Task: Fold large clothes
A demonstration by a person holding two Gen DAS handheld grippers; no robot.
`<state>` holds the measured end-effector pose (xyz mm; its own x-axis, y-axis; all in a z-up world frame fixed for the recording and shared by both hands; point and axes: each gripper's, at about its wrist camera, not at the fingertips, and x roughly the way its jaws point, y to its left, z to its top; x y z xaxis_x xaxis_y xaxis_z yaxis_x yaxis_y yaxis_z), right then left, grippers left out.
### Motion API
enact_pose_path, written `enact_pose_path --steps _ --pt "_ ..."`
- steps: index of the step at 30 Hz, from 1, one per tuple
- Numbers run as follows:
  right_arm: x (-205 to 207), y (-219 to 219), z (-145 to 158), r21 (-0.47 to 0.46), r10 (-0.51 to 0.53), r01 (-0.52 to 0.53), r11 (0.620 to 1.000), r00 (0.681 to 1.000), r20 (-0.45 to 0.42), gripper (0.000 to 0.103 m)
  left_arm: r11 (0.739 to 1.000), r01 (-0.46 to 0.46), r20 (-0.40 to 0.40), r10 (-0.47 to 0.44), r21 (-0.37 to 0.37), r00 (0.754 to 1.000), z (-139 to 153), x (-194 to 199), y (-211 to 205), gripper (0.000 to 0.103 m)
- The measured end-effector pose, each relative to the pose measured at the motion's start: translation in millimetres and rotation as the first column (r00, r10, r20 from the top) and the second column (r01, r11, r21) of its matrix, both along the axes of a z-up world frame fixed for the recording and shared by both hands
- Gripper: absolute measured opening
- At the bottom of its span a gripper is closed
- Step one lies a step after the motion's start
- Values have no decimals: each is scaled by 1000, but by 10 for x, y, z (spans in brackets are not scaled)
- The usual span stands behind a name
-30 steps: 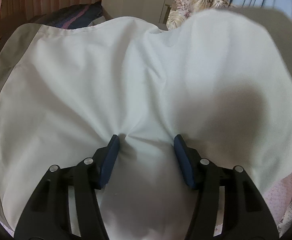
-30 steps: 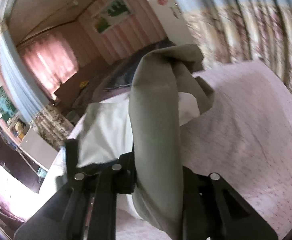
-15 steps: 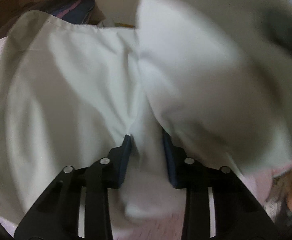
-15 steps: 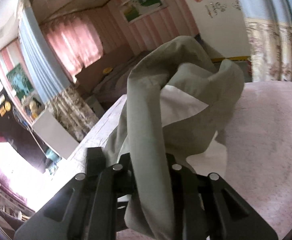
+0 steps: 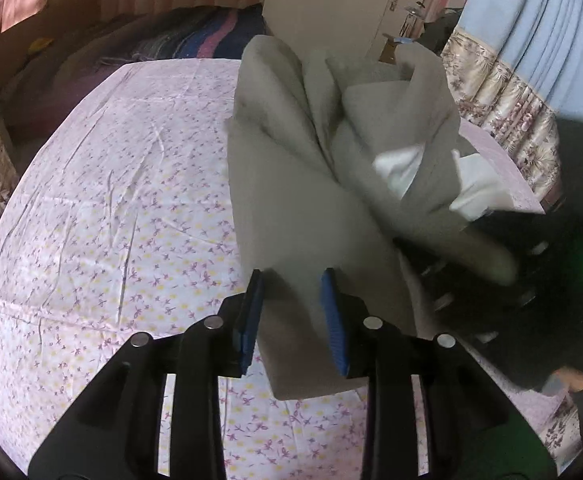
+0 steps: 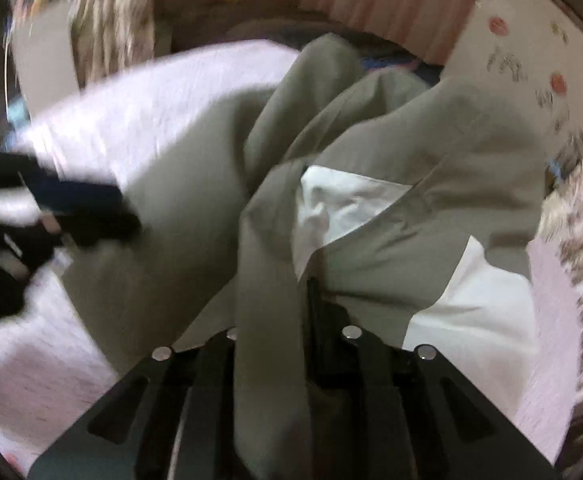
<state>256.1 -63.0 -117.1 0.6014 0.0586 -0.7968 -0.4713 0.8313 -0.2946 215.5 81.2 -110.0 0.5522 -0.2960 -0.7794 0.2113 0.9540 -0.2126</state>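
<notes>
A large grey and white garment (image 5: 311,184) hangs bunched above the bed, held between both grippers. My left gripper (image 5: 293,280) is shut on a grey edge of it, blue pads (image 5: 331,300) pinching the cloth. My right gripper (image 6: 275,312) is shut on another grey fold (image 6: 267,280) that drapes over its fingers and hides the tips. The right gripper shows as a dark blur in the left wrist view (image 5: 531,264). The left gripper shows blurred in the right wrist view (image 6: 63,216). The white lining (image 6: 343,204) shows inside the folds.
The bed has a pink floral sheet (image 5: 111,220) spread to the left. A dark striped blanket (image 5: 195,40) lies at the far end. A white cabinet (image 5: 331,4) and floral curtains (image 5: 503,92) stand behind.
The garment, spread flat a second ago, has been lifted and gathered into a bunch. The left gripper closed on the cloth. The two grippers came close together.
</notes>
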Motion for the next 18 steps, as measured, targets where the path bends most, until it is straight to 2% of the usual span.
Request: enact_pose_path --steps 2,3,7,11,13,16,18 --pt "-64 83 -57 -54 14 -12 998 999 40 16 1000 2 4 -2 1 1000 5 -34 -7 31" --pt "-74 78 -49 -47 9 -7 999 999 39 16 1000 3 5 -3 4 1000 2 -31 -14 34" --pt "-107 14 -47 -36 26 -24 999 999 48 19 1000 -1 2 1 -14 1000 0 42 -87 55" --pt "-156 -51 -11 6 25 -26 1000 998 57 22 999 -17 -5 16 -28 1000 -70 63 -30 57" --pt "-189 -93 32 36 23 -26 999 998 57 24 1000 -22 3 22 -15 1000 -75 70 -38 62" --pt "-227 -192 93 69 22 -26 997 998 55 31 999 -35 15 35 26 999 -73 102 -79 71" --pt "-309 -207 120 81 24 -29 996 998 57 41 999 -36 16 35 41 999 -84 113 -100 72"
